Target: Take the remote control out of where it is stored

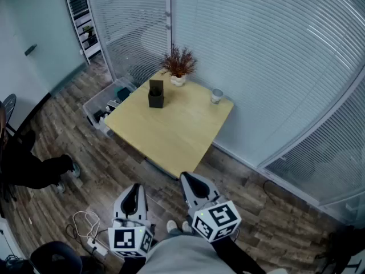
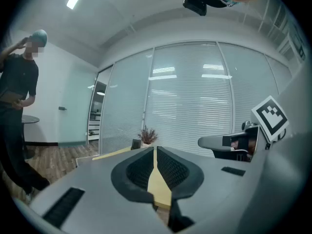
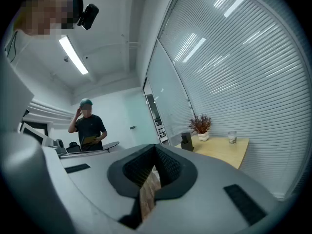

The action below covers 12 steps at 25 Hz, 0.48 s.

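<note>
Remote control (image 1: 155,86) is showing only as a dark slab standing upright in a black holder (image 1: 155,100), too small to make out in detail. The holder is sitting on the far part of a pale wooden bench (image 1: 171,133), toward its left edge. A potted plant with reddish-brown sprigs (image 1: 178,65) is standing just behind the holder at the far corner, and a small glass (image 1: 217,96) is resting well to the right, near the blinds.

Both grippers are hanging well short of the bench, over the wooden floor (image 1: 63,130). The left gripper (image 1: 135,187) is pointing toward the bench with its jaws clenched tip to tip on nothing, which the left gripper view is showing plainly. The right gripper (image 1: 186,178) is likewise pressing its jaws together with nothing between them.

Only the head view is taking in a clear plastic bin (image 1: 101,107) on the floor touching the bench's left side, and a white cable with a power strip (image 1: 86,228) by the person's feet. The gripper views are revealing what the head view is cutting off: a bystander in a dark shirt and cap (image 3: 87,126) is standing across the room, one hand raised to the head.
</note>
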### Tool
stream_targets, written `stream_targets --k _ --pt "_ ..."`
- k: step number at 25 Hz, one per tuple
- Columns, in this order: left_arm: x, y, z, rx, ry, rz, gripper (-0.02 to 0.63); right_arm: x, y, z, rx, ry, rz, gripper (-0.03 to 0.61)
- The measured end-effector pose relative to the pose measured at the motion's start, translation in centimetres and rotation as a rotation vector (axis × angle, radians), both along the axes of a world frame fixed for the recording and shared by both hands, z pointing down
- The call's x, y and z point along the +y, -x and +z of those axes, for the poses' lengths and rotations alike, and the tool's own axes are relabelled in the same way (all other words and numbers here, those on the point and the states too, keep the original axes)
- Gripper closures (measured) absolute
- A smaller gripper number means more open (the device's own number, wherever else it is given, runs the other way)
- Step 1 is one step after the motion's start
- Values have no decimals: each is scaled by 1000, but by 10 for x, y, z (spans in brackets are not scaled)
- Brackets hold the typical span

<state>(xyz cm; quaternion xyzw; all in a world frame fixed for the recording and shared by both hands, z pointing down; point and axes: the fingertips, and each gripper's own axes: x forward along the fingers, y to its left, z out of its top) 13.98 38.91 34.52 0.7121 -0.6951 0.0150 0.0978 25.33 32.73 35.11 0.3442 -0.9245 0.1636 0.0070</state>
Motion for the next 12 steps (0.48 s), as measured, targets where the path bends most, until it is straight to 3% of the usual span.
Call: stream_targets --k 12 --pt "-3 1 1 8 -4 17 586 -3 2 7 2 11 8 575"
